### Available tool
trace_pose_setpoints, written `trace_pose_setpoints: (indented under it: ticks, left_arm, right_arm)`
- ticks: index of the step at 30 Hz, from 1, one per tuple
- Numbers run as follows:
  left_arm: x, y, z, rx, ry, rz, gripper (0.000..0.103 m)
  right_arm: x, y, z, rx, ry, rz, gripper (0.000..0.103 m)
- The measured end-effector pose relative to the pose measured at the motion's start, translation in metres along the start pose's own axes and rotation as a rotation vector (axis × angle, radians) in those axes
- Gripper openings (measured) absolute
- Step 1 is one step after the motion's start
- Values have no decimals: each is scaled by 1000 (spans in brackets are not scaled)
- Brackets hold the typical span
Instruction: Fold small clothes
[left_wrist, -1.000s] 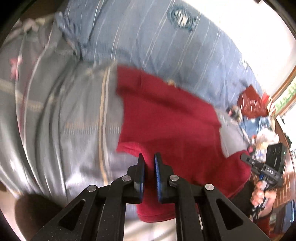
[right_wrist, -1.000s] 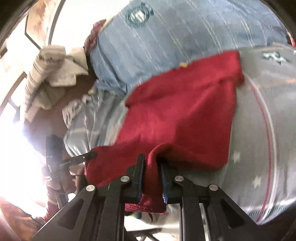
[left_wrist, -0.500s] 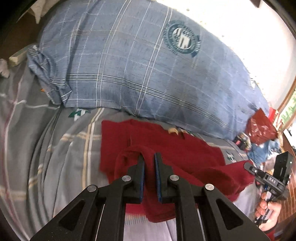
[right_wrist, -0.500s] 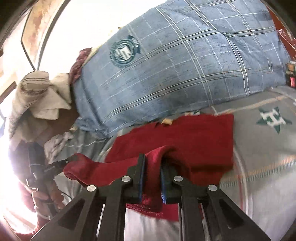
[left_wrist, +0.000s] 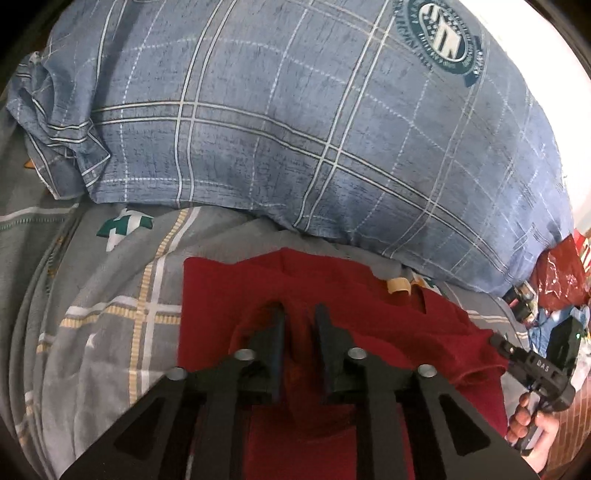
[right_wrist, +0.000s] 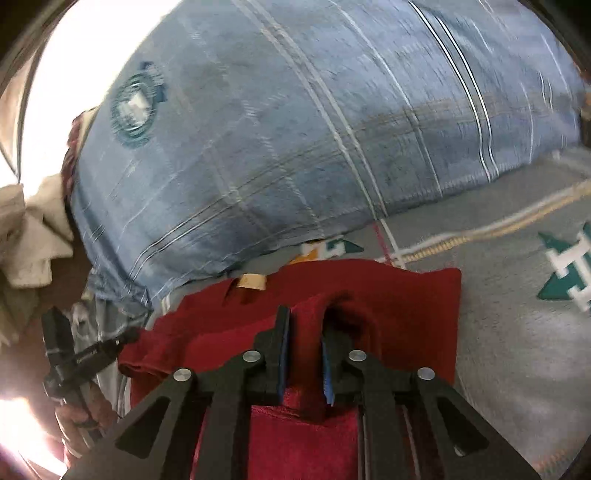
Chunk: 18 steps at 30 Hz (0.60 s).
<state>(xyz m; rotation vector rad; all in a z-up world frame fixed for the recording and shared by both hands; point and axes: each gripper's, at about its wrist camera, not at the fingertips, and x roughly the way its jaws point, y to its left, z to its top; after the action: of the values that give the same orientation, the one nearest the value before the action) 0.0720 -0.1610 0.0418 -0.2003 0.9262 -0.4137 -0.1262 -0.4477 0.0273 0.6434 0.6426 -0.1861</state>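
Note:
A red garment (left_wrist: 229, 291) lies on the grey patterned bedsheet (left_wrist: 110, 295), its far half flat and its near half folded over it. My left gripper (left_wrist: 300, 314) is at the fold's left end; its jaws are opening, with a ridge of red cloth loose between them. In the right wrist view, my right gripper (right_wrist: 304, 317) stands at the other end of the red garment (right_wrist: 406, 306). Its jaws are opening too, and a hump of cloth still sits between the blue pads. A tan neck label (right_wrist: 251, 282) shows at the far edge.
A large blue checked pillow (left_wrist: 295, 129) lies just behind the garment. The other hand-held gripper (left_wrist: 535, 369) and a person's hand (left_wrist: 532, 424) show at right. A red plastic bag (left_wrist: 557, 280) lies beyond. Beige cloths (right_wrist: 26, 236) are piled at left.
Both grippers carried the garment's near edge toward the pillow, folding it over the far half. Their jaws, which pinched the cloth before, now stand apart.

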Motion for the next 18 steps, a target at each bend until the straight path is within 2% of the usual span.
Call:
trace_pose_setpoints:
  ticks: [1, 2, 3, 4, 5, 6, 7, 9, 11, 14, 16, 18]
  left_arm:
    - [-2, 2, 2, -11, -3, -3, 34]
    - [-7, 5, 3, -19, -15, 5, 44]
    - [-13, 9, 4, -32, -37, 11, 60]
    - [-22, 14, 4, -55, -63, 5, 65]
    - [-30, 18, 3, -80, -79, -8, 66]
    - [-37, 22, 2, -93, -77, -19, 65]
    - [-42, 24, -2, -91, -71, -22, 65]
    - [-50, 24, -10, -69, -66, -9, 65]
    - [-56, 24, -20, -41, -65, 5, 66]
    - [-52, 24, -29, -26, -12, 10, 66]
    - [-41, 28, -34, -28, 17, 9, 66]
    - [-27, 32, -36, -36, 43, 26, 66]
  right_arm:
    - [1, -6, 0, 21, 14, 3, 27]
    - [-5, -8, 0, 29, 0, -2, 35]
    - [-13, -9, 1, 31, -24, -12, 47]
    - [-25, -10, 3, 35, -62, -23, 53]
    - [-41, -12, 4, 46, -110, -17, 57]
    - [-56, -14, 5, 54, -148, 9, 57]
    - [-65, -13, 5, 45, -164, 23, 57]
    - [-78, 1, 1, -48, -167, 8, 56]
    - [-76, 21, -9, -171, -136, -39, 52]
    - [-51, 50, -27, -299, -22, -59, 44]
    - [-33, 59, -30, -328, 4, -91, 44]
    - [-10, 63, -21, -321, 8, -170, 46]
